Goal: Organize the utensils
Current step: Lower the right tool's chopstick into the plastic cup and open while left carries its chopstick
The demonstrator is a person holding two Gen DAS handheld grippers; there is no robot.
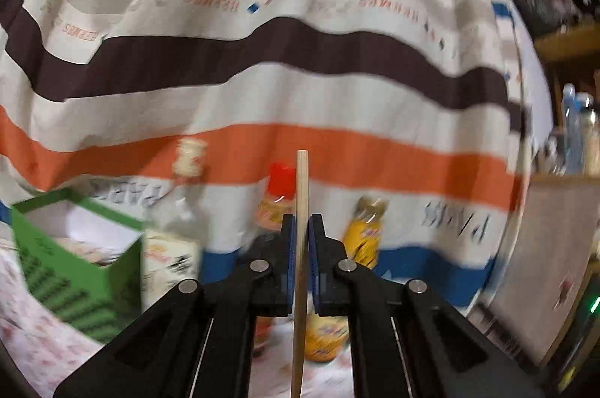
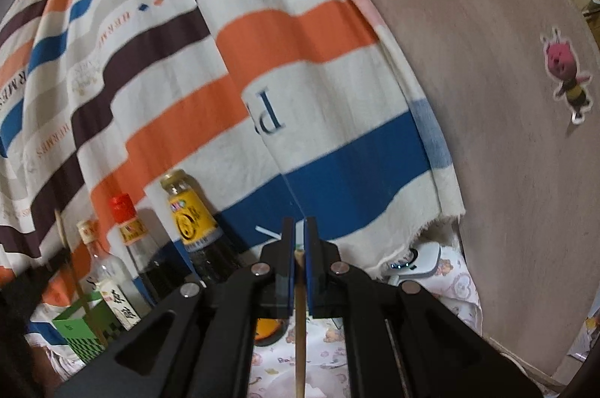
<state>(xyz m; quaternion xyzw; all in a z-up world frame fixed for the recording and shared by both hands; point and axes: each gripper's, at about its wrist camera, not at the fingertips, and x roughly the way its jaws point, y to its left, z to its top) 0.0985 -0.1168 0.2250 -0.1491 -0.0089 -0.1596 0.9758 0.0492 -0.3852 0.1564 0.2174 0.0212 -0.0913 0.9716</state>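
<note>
My left hand-held gripper (image 1: 302, 222) is clamped on a wooden chopstick (image 1: 301, 210) standing upright, its tip in front of the striped cloth (image 1: 262, 42), right of the green box (image 1: 71, 270). My right hand-held gripper (image 2: 299, 225) is clamped on another chopstick (image 2: 300, 341), right of the yellow-labelled bottle (image 2: 191, 214).

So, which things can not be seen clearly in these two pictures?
- Left wrist view: lower end of the thin wooden stick in the left gripper is cut off by the bottom edge.
- Left wrist view: bottle labels are blurred, unreadable.
- Left wrist view: contents of the green cardboard box are hidden by its wall.
- Right wrist view: the second wooden stick is mostly hidden by the right gripper jaws.
</note>
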